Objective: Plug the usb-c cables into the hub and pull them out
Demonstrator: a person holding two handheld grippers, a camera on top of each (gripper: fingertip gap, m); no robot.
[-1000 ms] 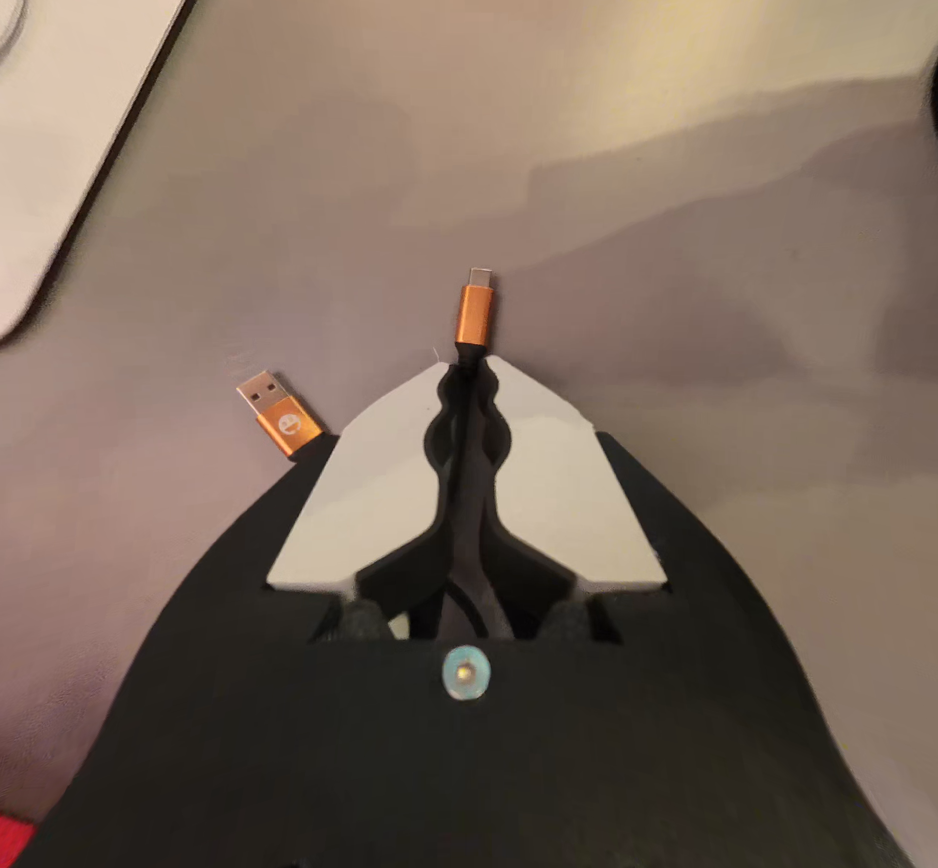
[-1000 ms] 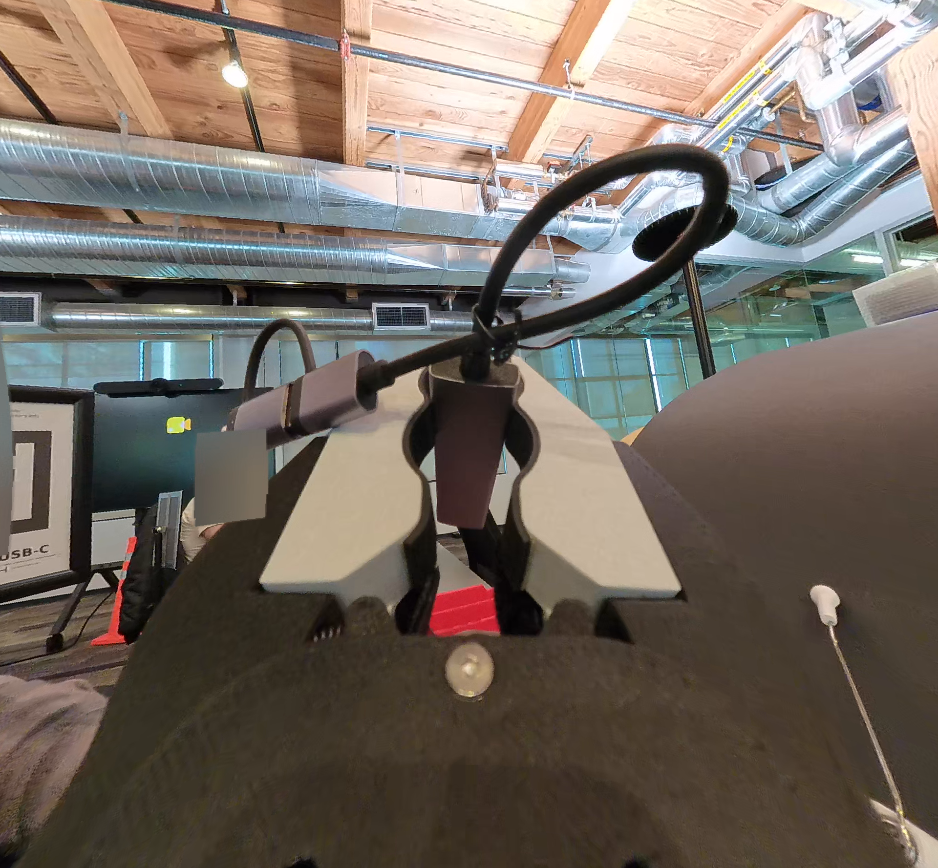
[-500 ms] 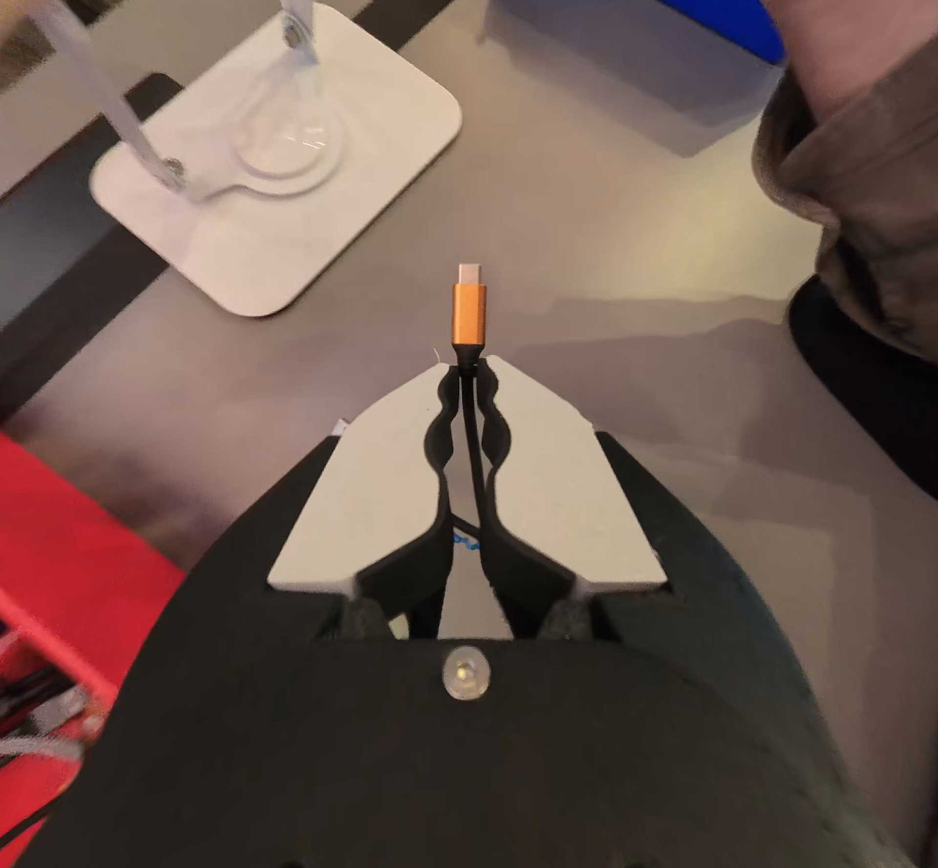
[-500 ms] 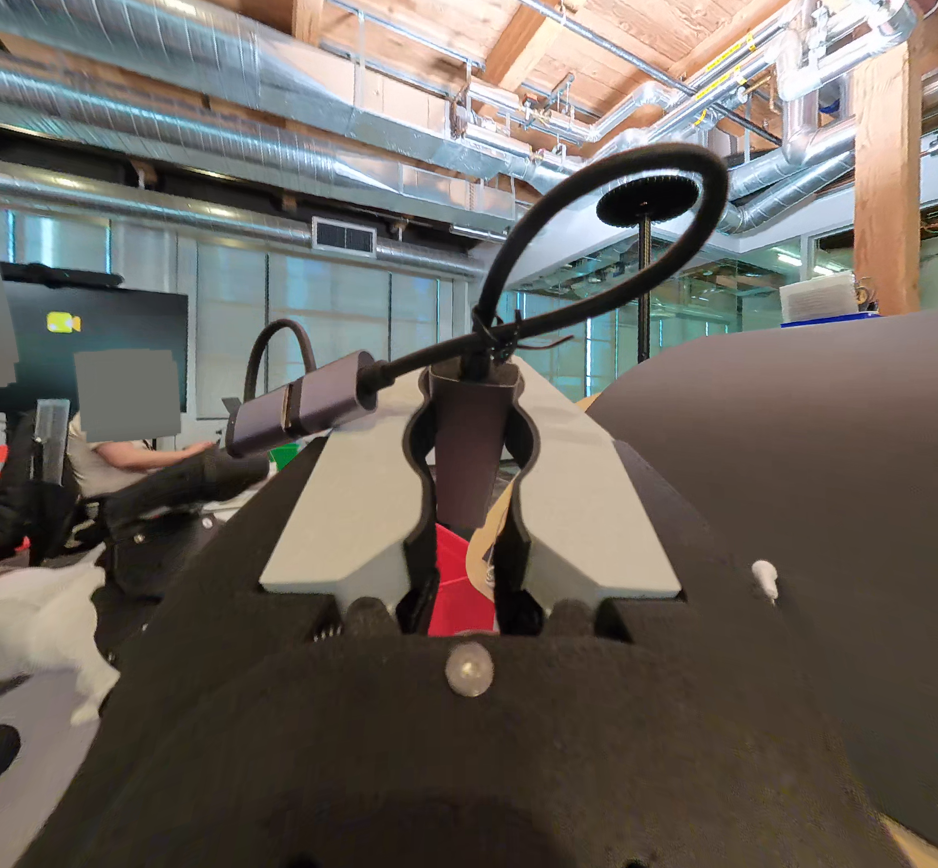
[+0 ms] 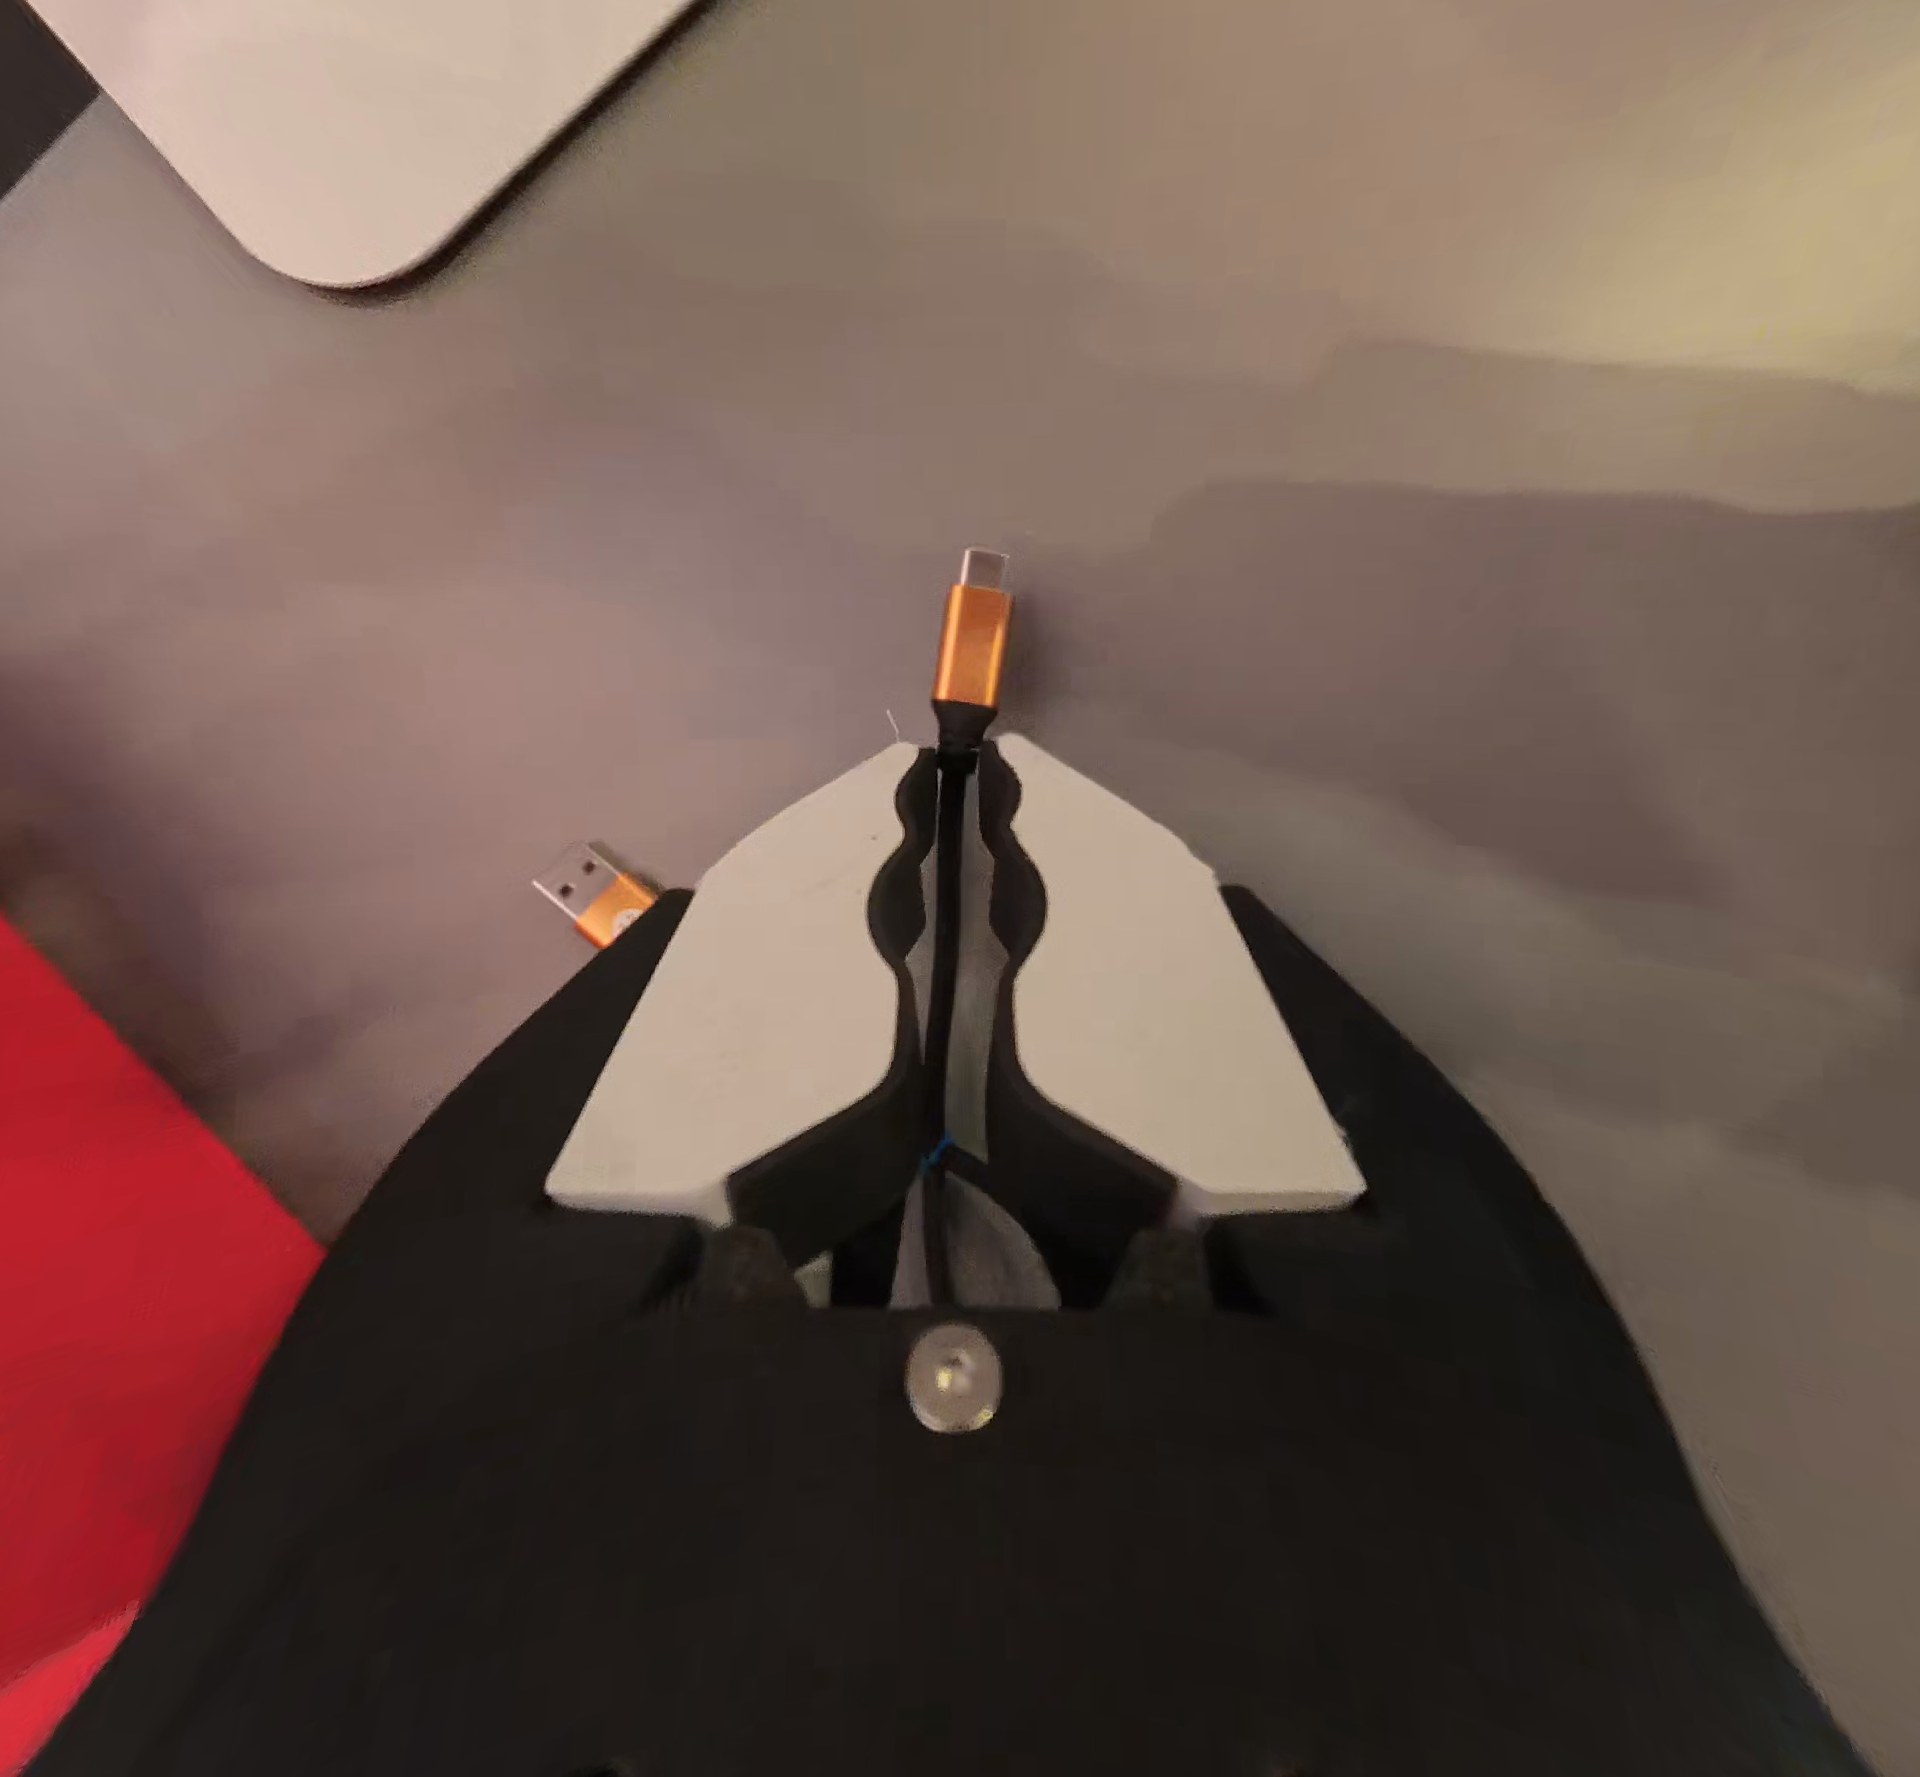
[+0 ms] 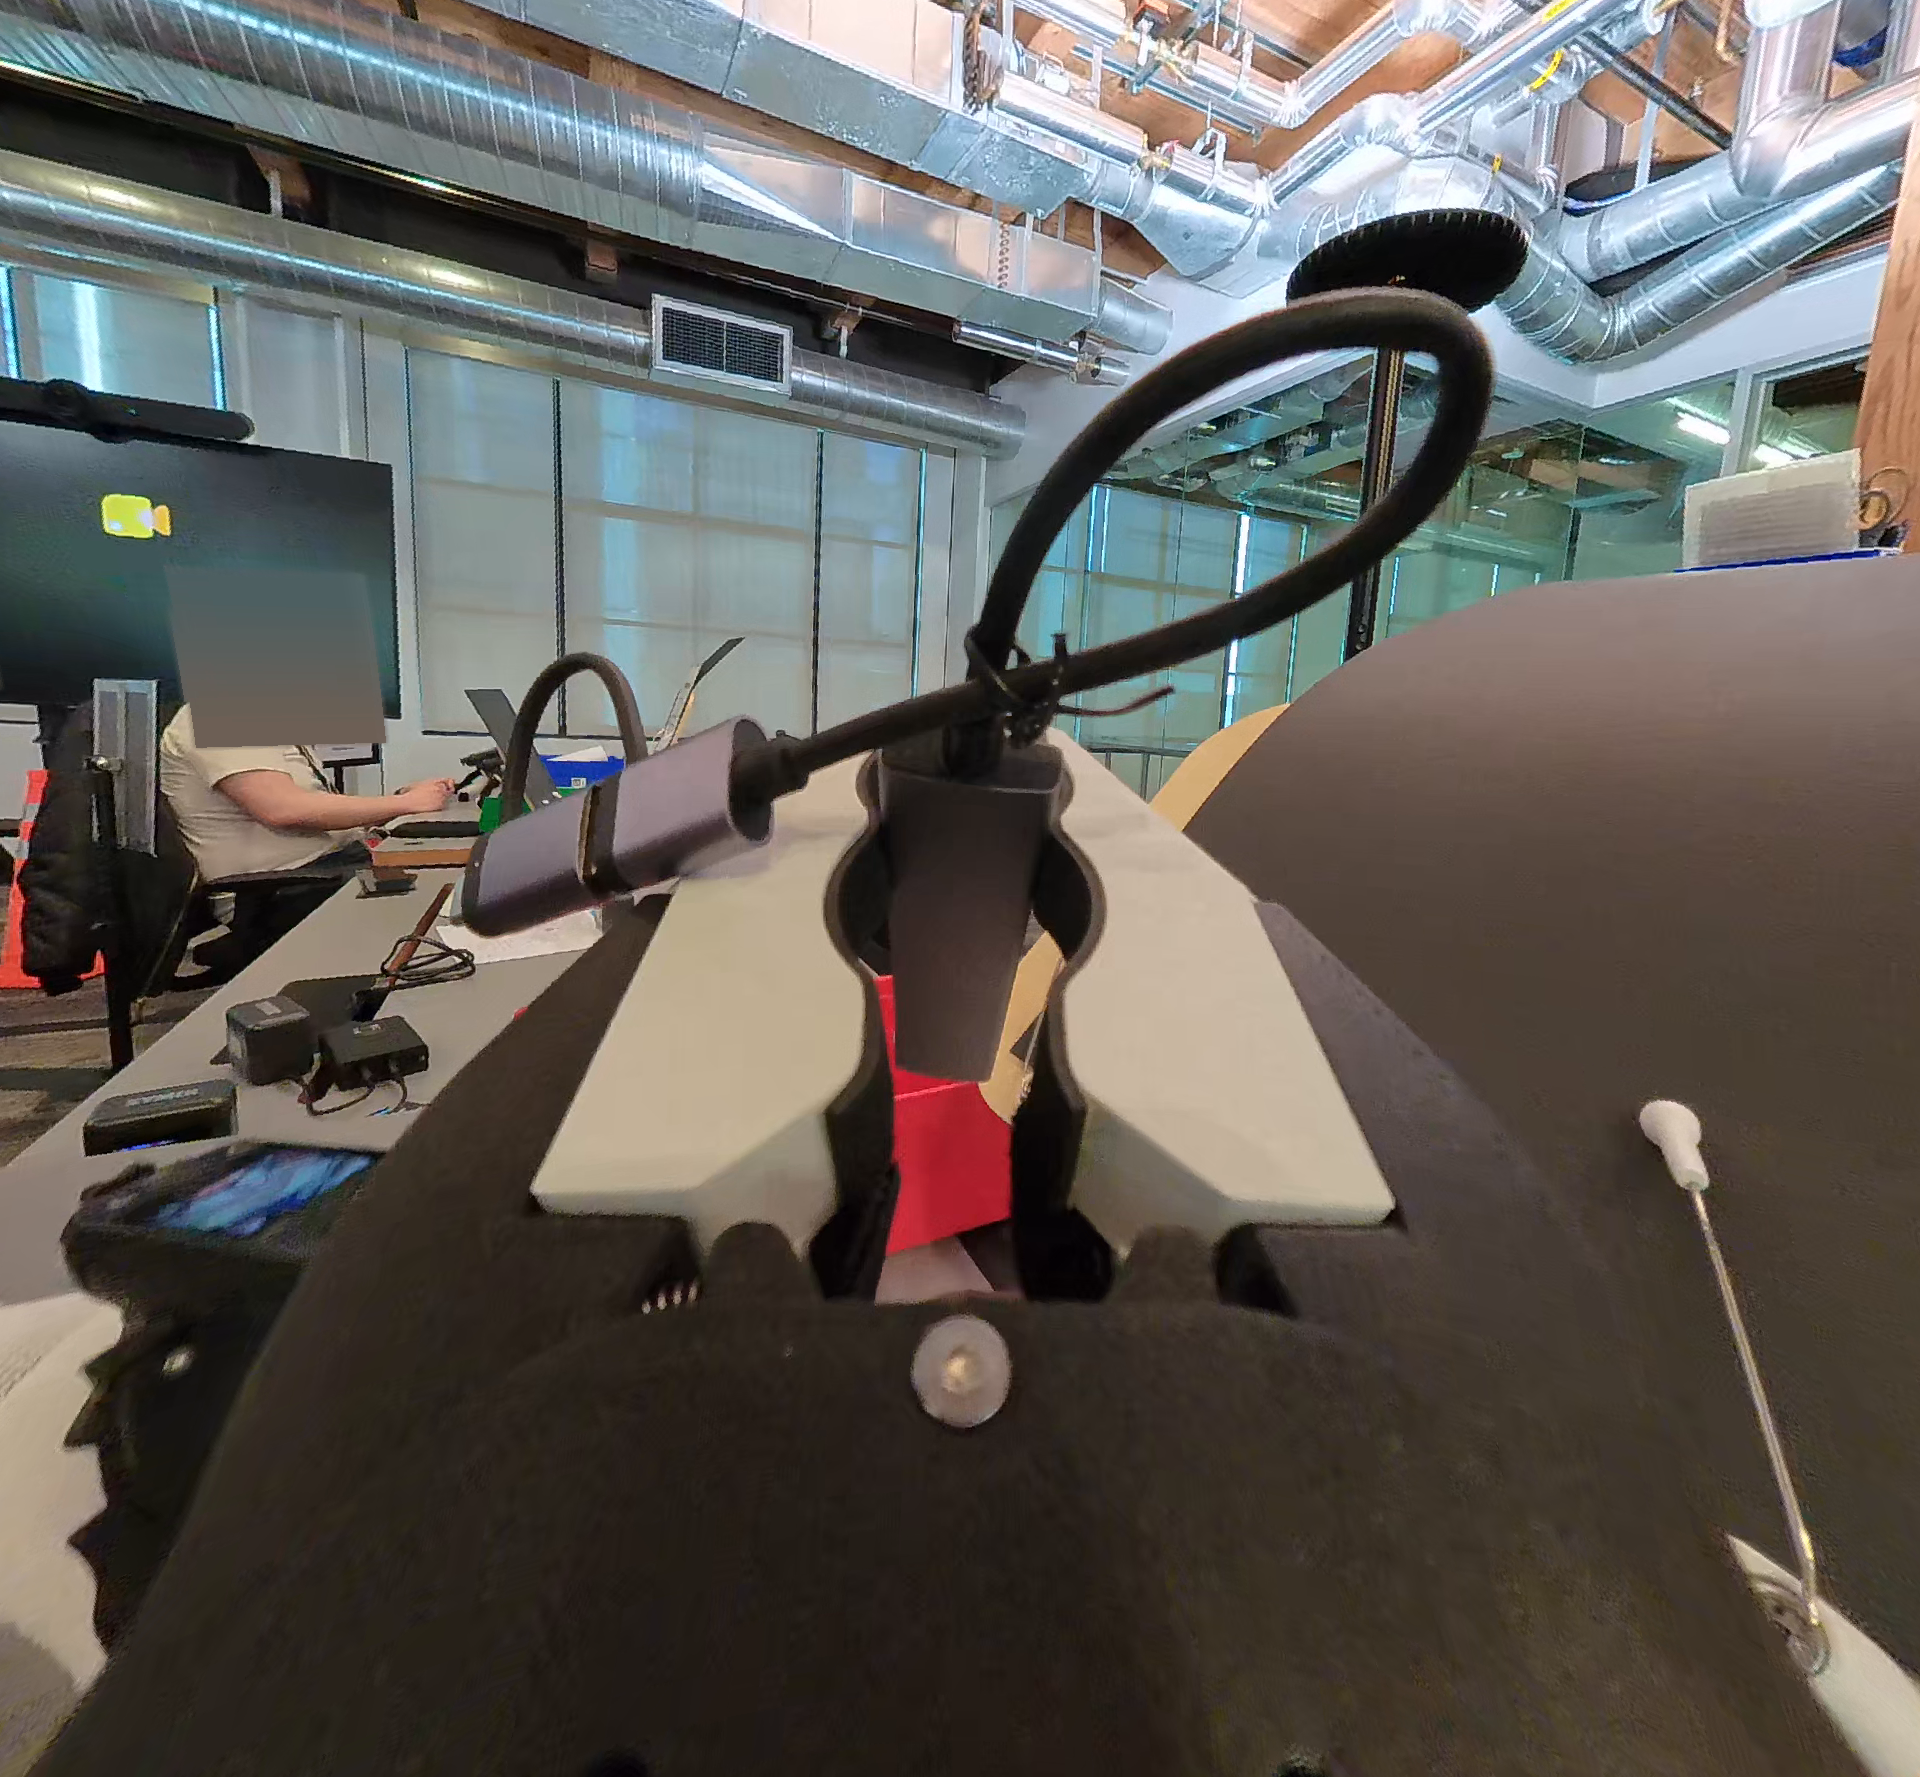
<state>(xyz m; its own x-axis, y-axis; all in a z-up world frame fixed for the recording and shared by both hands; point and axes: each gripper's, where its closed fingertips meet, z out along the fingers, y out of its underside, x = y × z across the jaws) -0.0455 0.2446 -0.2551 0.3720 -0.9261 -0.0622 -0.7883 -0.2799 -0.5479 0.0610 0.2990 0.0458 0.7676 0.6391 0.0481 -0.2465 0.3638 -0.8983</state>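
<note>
A: Why do the left tongs [image 5: 954, 748] pinch the usb-c cable [image 5: 970, 642] just behind its plug, above the desk [image 5: 1299, 293]?

B: Likely for aiming; the right tongs [image 6: 966, 771] clamp the hub [image 6: 961, 906], raised.

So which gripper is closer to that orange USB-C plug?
Left. The left gripper pinches the cable just behind the orange USB-C plug; the right gripper holds the grey hub elsewhere.
</note>
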